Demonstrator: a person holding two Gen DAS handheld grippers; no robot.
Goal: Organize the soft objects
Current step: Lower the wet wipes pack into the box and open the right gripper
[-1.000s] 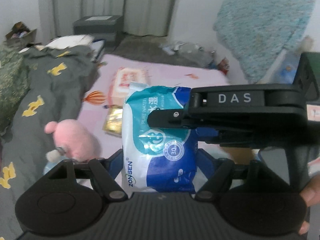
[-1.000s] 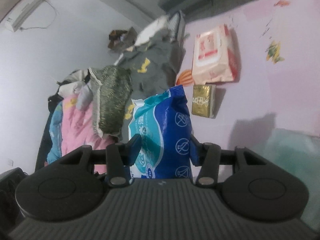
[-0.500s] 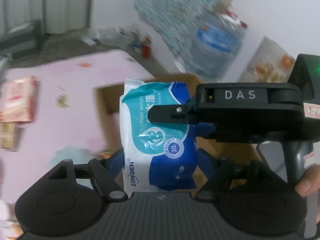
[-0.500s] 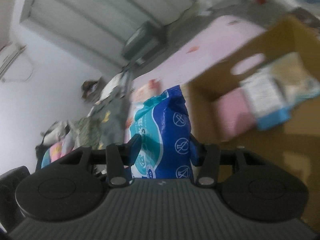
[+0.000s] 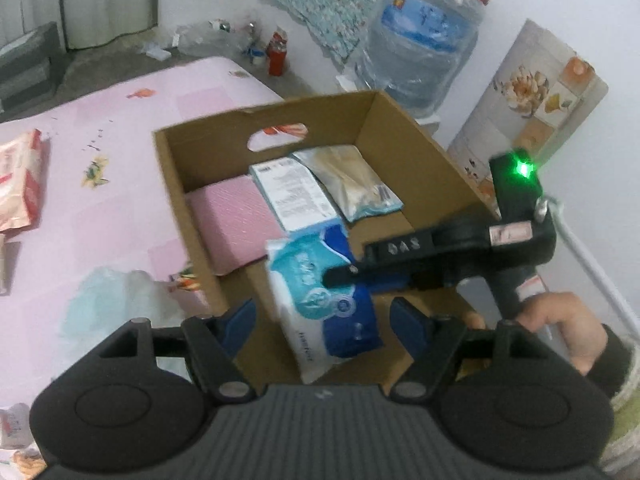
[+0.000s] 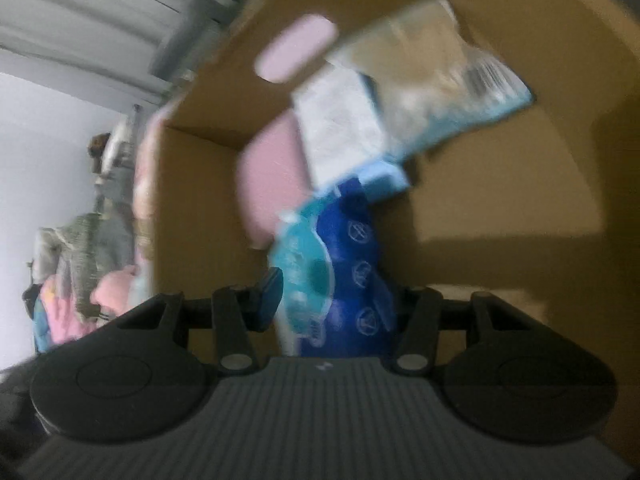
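Holding wipes pack over box: your right tool clamps it; left tool spread open, not touching. Risk: early release, pack tips onto near box wall ahead of left tool.

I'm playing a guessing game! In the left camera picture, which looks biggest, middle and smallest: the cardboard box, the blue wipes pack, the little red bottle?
1. Cardboard box, plainly biggest.
2. Blue wipes pack, though it sits nearer the camera, so it looks bigger than it really is.
3. Red bottle, smallest, but it is also farthest away.
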